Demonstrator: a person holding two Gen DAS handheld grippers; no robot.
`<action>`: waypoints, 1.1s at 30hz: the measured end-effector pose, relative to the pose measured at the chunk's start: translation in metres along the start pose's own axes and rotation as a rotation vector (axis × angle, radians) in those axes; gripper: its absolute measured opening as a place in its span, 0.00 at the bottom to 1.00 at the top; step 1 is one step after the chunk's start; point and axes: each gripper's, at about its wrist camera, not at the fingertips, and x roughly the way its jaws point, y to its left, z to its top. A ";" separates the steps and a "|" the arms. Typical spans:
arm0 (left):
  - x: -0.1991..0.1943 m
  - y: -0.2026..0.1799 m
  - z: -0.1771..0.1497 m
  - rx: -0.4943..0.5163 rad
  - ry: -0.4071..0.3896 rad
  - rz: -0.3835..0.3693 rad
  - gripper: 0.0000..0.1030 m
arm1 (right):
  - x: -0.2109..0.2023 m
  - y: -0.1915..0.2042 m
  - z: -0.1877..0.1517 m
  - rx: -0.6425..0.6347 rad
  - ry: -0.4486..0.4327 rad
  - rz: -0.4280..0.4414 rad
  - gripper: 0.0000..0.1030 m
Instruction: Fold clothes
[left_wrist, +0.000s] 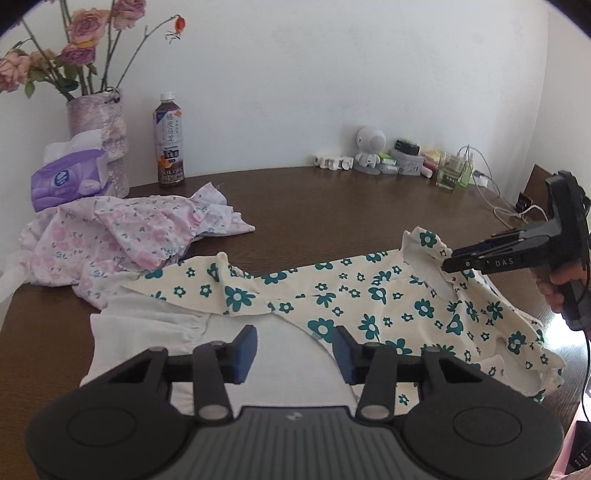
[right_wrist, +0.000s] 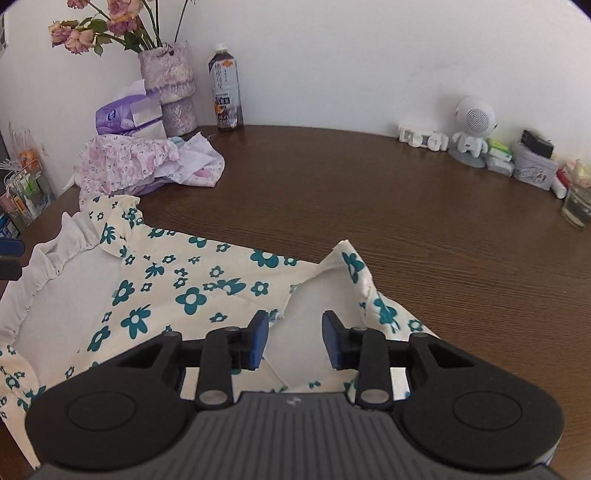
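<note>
A cream garment with teal flowers (left_wrist: 373, 299) lies spread across the brown table (left_wrist: 332, 206), its white inside (left_wrist: 147, 332) turned up at the near left. My left gripper (left_wrist: 294, 350) hovers open over that white part, nothing between its blue pads. In the right wrist view, my right gripper (right_wrist: 295, 339) stands open above the garment (right_wrist: 192, 291) near a raised corner (right_wrist: 351, 262), holding nothing. From the left wrist view, the right gripper (left_wrist: 448, 264), held by a hand, sits at the garment's far right ruffle. A crumpled pink floral garment (left_wrist: 122, 243) lies at the back left.
Along the wall stand a vase of roses (left_wrist: 99, 140), a purple tissue pack (left_wrist: 70, 177) and a tea bottle (left_wrist: 168, 144). A white robot figure (left_wrist: 369, 147), small boxes, a glass jar (left_wrist: 448, 173) and cables (left_wrist: 495, 199) crowd the back right. Bare tabletop (right_wrist: 406, 206) lies beyond the garment.
</note>
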 end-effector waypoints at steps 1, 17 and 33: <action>0.009 0.000 0.005 0.011 0.022 0.003 0.43 | 0.011 -0.001 0.004 0.004 0.023 0.007 0.32; 0.144 0.028 0.035 0.043 0.114 0.144 0.43 | 0.075 -0.015 0.032 0.097 0.110 0.037 0.02; 0.138 0.034 0.024 0.028 -0.003 0.225 0.34 | 0.076 -0.017 0.035 0.120 0.130 0.040 0.31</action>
